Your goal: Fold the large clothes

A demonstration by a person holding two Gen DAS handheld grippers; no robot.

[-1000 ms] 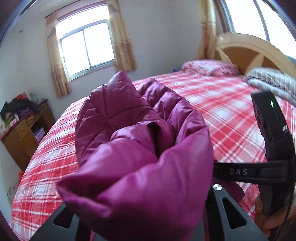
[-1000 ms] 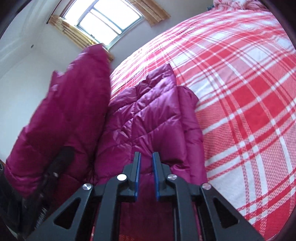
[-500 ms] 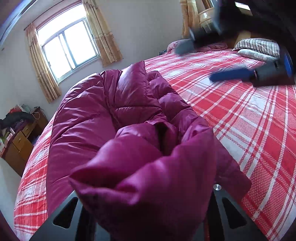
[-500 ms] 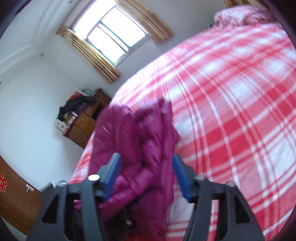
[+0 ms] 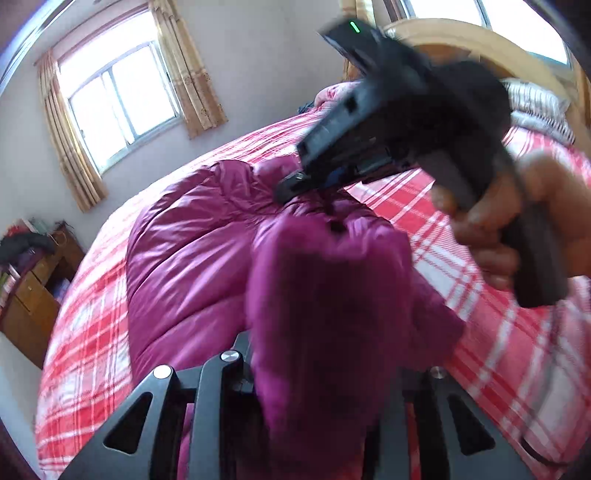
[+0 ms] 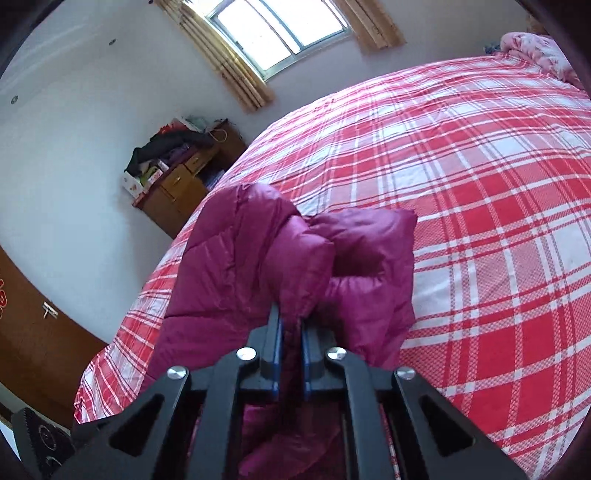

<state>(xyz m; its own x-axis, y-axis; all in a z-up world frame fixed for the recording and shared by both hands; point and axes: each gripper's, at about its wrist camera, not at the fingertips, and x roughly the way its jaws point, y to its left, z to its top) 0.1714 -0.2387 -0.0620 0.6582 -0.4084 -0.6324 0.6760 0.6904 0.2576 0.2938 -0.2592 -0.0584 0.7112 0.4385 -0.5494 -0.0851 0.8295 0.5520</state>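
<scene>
Both wrist views close over jacket (image 5: 192, 258), bed (image 6: 480, 184)

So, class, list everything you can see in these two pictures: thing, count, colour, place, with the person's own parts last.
Puffer jacket: one, magenta, bunched on the bed's near left part.
Bed cover: one, red and white plaid, across the bed.
Window: one, tan curtains, far wall.
Cabinet: one, brown wood, cluttered top, beside the bed.
Pillow: one, pink, at the head end.
Headboard: one, pale wood.
Left gripper: black, jacket bunched in it.
Right gripper: black with blue pads, pinching a jacket fold.
Right hand: gripping the handle.
</scene>
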